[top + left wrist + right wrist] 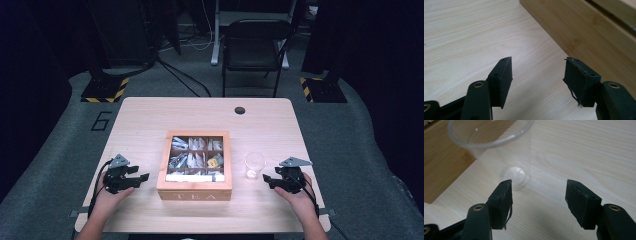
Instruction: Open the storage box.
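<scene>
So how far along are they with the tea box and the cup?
Hardly begun, it seems. The tea box sits on the table with its packets inside, and the plastic cup looks empty. Both the left gripper and the right gripper are open with nothing between the jaws; the right points at the cup. Any picking up or moving remains.

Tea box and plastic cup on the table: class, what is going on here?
A person holds a claw in each hand at a wooden table. The left claw sits beside the wooden tea box, open and empty. The right claw points at the clear plastic cup, also open and not touching it. The sachets lie in the box's compartments.
</scene>
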A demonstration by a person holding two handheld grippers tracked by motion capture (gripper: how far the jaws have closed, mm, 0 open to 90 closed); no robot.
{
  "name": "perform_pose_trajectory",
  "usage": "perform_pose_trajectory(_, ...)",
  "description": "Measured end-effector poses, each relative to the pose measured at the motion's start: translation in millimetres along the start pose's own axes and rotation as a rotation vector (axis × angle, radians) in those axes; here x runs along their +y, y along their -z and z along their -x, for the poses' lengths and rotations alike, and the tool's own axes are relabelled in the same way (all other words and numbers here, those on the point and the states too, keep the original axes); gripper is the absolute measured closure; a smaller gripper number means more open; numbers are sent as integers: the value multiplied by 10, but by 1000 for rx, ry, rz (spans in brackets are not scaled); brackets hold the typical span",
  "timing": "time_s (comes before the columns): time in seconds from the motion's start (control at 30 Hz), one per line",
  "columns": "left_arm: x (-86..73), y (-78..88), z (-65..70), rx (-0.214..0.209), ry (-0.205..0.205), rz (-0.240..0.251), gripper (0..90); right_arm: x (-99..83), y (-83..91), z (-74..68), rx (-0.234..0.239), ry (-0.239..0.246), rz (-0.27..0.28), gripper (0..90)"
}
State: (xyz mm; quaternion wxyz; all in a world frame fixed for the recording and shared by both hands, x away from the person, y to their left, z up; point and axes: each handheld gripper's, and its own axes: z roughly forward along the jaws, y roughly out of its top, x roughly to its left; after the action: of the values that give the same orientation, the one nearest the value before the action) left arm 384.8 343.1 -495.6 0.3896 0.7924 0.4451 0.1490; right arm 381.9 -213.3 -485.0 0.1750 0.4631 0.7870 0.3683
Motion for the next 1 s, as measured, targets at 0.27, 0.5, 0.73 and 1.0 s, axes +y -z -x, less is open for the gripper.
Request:
perform_pose_trajectory(0.27,80,147,108,-10,-17,12,401,68,129,-74,-3,6,19,404)
perform_pose_trajectory(0.5,167,241,169,-2,-47,14,419,126,193,-98,1,7,36,412)
perform_pose_trajectory(0.73,162,311,252,-19,-62,16,423,164,249,-113,0,8,44,417)
perform_pose_trajectory(1.0,171,454,348,-63,-111,33,421,236,350,-135,24,12,78,423)
